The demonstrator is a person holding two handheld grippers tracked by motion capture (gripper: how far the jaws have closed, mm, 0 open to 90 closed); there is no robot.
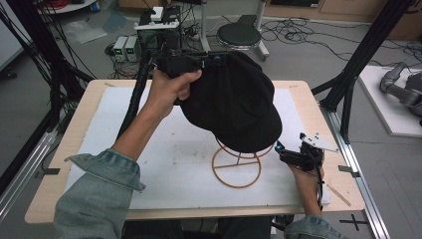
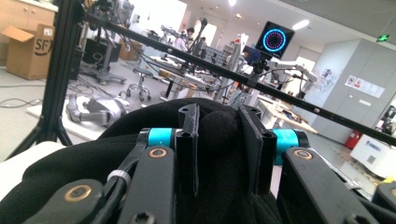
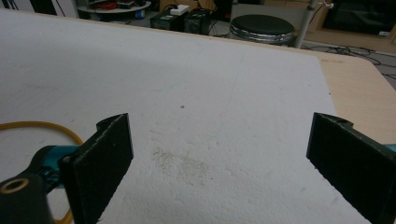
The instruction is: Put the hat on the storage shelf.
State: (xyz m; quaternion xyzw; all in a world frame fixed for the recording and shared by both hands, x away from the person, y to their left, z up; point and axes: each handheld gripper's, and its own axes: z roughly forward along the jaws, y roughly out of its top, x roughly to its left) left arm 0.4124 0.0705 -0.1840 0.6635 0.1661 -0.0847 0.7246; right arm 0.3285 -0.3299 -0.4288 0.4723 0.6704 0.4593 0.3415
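A black cap (image 1: pixel 234 99) hangs over the middle of the table, held up high. My left gripper (image 1: pixel 206 60) is shut on the cap's back edge; in the left gripper view its jaws pinch a fold of the black fabric (image 2: pixel 219 135). Under the cap stands a tan wire hat stand (image 1: pixel 237 167) with a round base ring, its top hidden by the cap. My right gripper (image 1: pixel 282 151) rests low at the right of the stand, open, with nothing between its jaws. A yellow piece of the stand's ring (image 3: pixel 42 127) lies left of its left jaw.
A white foam mat (image 1: pixel 149 159) covers the wooden table (image 1: pixel 50 189). Black frame posts (image 1: pixel 348 84) stand at the table's right corner. A round stool (image 1: pixel 239 35) and cables sit on the floor beyond the far edge.
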